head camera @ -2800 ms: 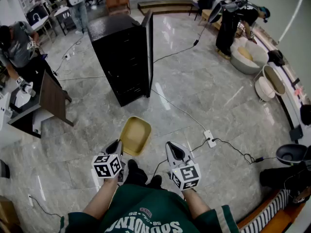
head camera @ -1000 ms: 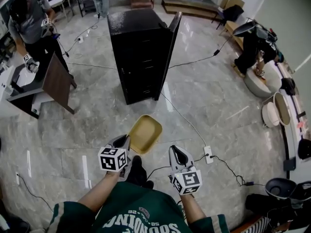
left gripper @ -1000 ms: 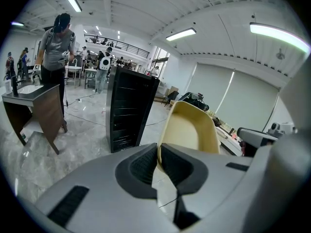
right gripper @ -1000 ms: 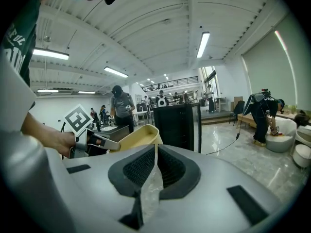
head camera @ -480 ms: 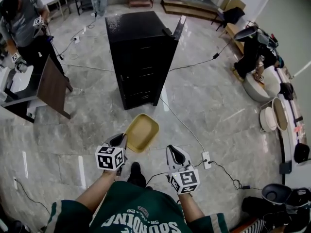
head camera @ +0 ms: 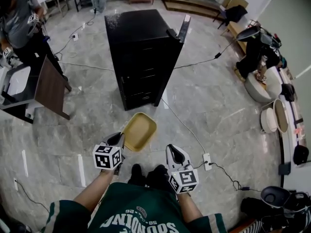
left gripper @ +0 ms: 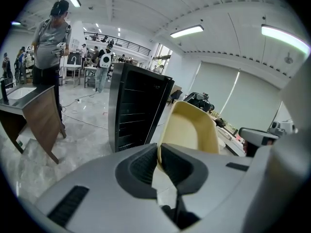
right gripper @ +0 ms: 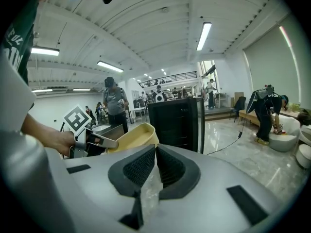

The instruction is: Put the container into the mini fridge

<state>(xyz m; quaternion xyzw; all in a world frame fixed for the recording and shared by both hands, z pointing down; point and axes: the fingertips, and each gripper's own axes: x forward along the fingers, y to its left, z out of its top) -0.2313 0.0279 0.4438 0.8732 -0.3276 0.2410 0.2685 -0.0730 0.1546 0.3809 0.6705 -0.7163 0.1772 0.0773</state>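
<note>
A shallow yellow container (head camera: 138,131) hangs above the floor, pinched by its near rim in my left gripper (head camera: 116,141), which is shut on it. In the left gripper view the container (left gripper: 190,130) stands up between the pads. My right gripper (head camera: 173,153) is beside it to the right, shut with nothing between its jaws; from there the container (right gripper: 130,137) shows at the left. The black mini fridge (head camera: 141,57) stands ahead on the marble floor, its door (head camera: 177,47) swung open on the right side. The fridge (left gripper: 136,108) fills the middle of the left gripper view.
A white power strip (head camera: 207,161) and cables lie on the floor right of me. A brown-panelled desk (head camera: 46,89) stands at the left with a person (head camera: 19,25) by it. Another person (head camera: 255,45) bends over at the right near round white seats (head camera: 272,115).
The fridge has come nearer and sits more squarely ahead as I step toward it. The container stays in my left gripper; both grippers keep their places.
</note>
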